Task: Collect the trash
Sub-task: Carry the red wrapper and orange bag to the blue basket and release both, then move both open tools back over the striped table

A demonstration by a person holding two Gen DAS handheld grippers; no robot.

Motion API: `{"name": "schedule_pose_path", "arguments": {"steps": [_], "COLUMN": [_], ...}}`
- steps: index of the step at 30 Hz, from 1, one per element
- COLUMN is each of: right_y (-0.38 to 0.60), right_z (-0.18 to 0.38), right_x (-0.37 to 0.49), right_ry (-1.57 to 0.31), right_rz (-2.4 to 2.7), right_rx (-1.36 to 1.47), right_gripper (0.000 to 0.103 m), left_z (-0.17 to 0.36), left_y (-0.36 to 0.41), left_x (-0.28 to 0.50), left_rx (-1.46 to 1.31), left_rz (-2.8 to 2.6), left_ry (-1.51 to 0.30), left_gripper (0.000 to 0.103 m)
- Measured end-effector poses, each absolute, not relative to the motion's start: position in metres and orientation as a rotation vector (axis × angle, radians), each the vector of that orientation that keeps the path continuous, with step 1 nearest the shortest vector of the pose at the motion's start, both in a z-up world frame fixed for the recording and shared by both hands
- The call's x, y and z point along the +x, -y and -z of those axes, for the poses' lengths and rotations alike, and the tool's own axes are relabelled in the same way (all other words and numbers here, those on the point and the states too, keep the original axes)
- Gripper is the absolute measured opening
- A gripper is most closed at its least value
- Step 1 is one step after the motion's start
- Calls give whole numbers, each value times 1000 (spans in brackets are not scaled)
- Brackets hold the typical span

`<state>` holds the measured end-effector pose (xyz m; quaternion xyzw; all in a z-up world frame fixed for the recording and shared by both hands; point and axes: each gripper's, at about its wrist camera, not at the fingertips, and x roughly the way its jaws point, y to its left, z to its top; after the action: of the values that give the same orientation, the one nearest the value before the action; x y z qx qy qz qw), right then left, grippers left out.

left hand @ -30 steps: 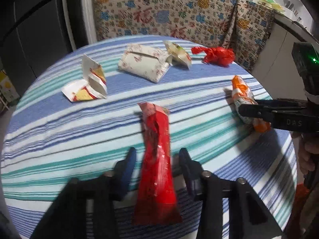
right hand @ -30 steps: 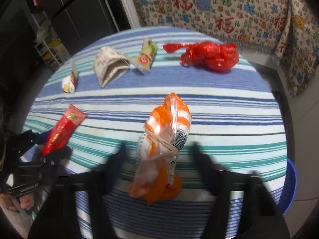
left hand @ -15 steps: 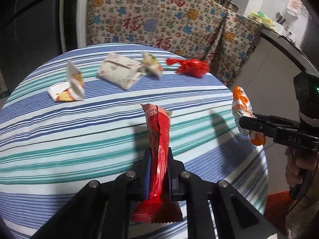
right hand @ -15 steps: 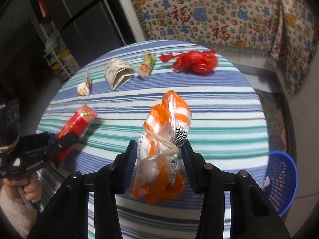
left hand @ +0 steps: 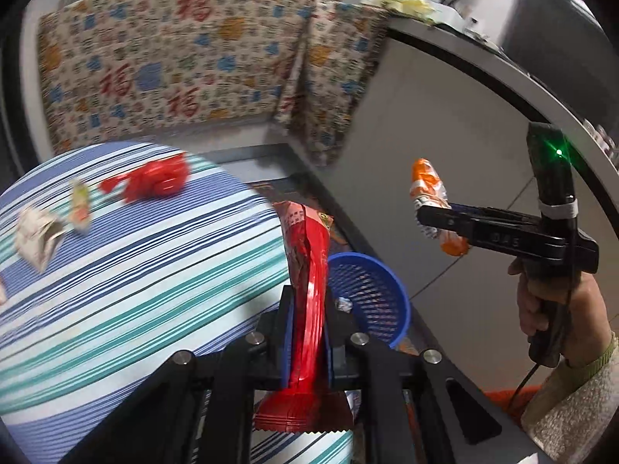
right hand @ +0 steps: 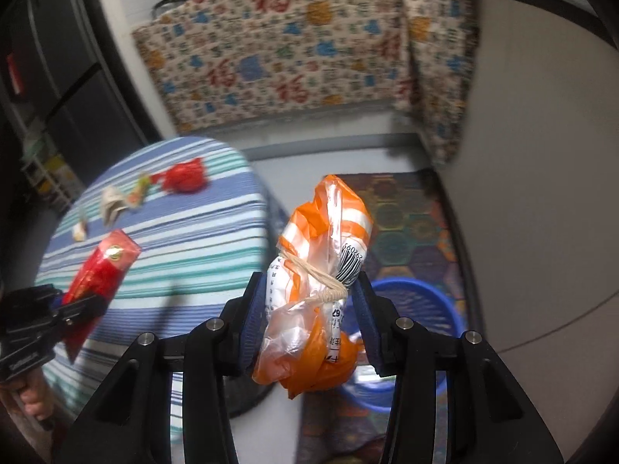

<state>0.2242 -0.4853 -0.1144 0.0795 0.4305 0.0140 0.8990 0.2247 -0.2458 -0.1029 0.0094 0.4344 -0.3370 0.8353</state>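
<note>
left gripper (left hand: 307, 332): clamped on red wrapper (left hand: 307, 290), held upright past the table edge
right gripper (right hand: 311, 321): clenched on orange-white bag (right hand: 321, 270) (tied with string), held in the air
blue basket (left hand: 371, 290): on the floor beside the striped table (left hand: 135, 270)
left on table: red plastic bag (left hand: 154, 179), folded paper packet (left hand: 36, 237), small green wrapper (left hand: 80, 207)

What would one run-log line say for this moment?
left tool: grips red wrapper | right tool: grips orange bag | blue basket: below, on floor
</note>
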Motion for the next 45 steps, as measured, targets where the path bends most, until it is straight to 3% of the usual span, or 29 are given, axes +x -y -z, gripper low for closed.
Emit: {"name": "schedule_pose_path", "arguments": {"steps": [13,29,30,32,33,34,40,45], "right_y": [594,626,627,630,632,634,635,620], "right_z": [177,207,208,209,210,210,188,156], "right_x": [219,220,220,217,215,214,201,190], "right_ry": [-928,-972,-970,-960,-954,-950,-876,-759], "right_rz": [127,116,119,129,133,134,187,286], "right_rx": [310,413,420,438,451,457,401,292], "right_gripper": [46,50,51,77,78,78,80,93], "left_z": [171,228,232,243,247,249,212,145], "left_y": [402,455,457,465,465,466,446,404], "left_x": [243,260,261,266,267,269,257,228], "left_rx": [81,119,118,126,125,119,68,53], "left_rz": [804,814,822,824,821,813,821,830], "left_ry": [-1007,-1061,-1061,-1081,-1084,-1080,-1022,-888], "left_gripper": [12,14,16,31,43,46,48,65]}}
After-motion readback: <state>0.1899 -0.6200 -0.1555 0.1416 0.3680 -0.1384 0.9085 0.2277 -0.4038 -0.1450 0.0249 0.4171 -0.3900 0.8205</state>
